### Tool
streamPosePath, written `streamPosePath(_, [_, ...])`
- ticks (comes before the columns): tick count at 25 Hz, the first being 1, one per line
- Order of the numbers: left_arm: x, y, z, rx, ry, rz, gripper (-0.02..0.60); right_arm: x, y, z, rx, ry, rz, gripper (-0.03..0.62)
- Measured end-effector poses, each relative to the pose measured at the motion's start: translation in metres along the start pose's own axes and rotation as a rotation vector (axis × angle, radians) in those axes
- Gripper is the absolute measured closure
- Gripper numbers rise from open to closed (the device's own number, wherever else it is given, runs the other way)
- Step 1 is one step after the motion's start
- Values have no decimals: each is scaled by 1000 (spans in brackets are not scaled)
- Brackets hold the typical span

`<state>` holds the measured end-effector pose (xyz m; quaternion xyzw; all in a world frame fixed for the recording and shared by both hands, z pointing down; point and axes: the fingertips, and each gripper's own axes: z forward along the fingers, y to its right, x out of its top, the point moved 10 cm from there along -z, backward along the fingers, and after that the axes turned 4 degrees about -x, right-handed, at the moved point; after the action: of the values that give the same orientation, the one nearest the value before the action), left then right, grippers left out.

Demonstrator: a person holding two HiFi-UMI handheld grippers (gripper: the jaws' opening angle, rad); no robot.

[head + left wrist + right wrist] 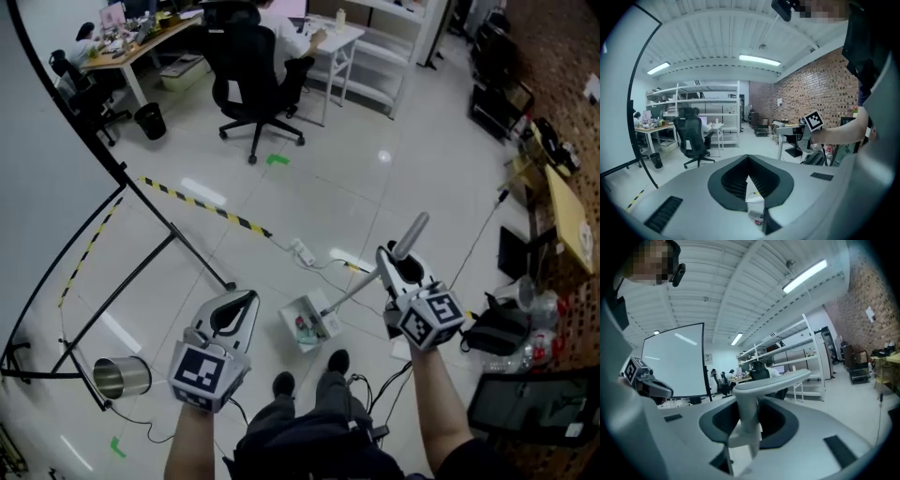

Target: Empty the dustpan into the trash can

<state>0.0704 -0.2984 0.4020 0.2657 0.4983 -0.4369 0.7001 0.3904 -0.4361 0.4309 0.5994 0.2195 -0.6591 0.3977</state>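
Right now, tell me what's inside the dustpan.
The dustpan holds a few small scraps, red and green; too small to identify. Whatever lies beneath them is covered.

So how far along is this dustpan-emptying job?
Early on. Done: the right tongs are clamped on the long handle of the dustpan. In hand: the pan is by the person's shoes, scraps inside it. Left: get it over the shiny metal trash can off to the left and tip it out. The left tongs are shut and empty.
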Motion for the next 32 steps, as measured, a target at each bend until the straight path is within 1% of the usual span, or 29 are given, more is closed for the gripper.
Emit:
streamPosePath(6, [0, -7, -40, 32, 51, -1, 584, 31, -41, 0, 54, 24, -44, 474])
streamPosePath(10, [2, -9, -68, 47, 89, 10, 584, 49, -64, -1, 69, 28, -80, 476])
streamPosePath(14, [-10, -10, -97, 69, 85, 0, 584, 61, -83, -2, 68, 53, -78, 477])
streamPosePath(17, [-17, -9, -113, 100, 73, -22, 583, 68, -92, -1, 79, 65, -70, 477])
streamPosePath(19, [-18, -6, -119, 133, 72, -25, 583, 70, -95, -1, 101, 65, -62, 477])
streamPosePath(24, [-6, 11, -135, 254, 75, -4, 584, 70, -95, 0, 191, 63, -39, 477])
streamPosePath(27, [1, 23, -144, 301, 58, 14, 584, 71, -99, 4, 239, 65, -39, 477])
streamPosePath(32, [-1, 42, -167, 384, 54, 5, 583, 67, -113, 13, 314, 52, -40, 477])
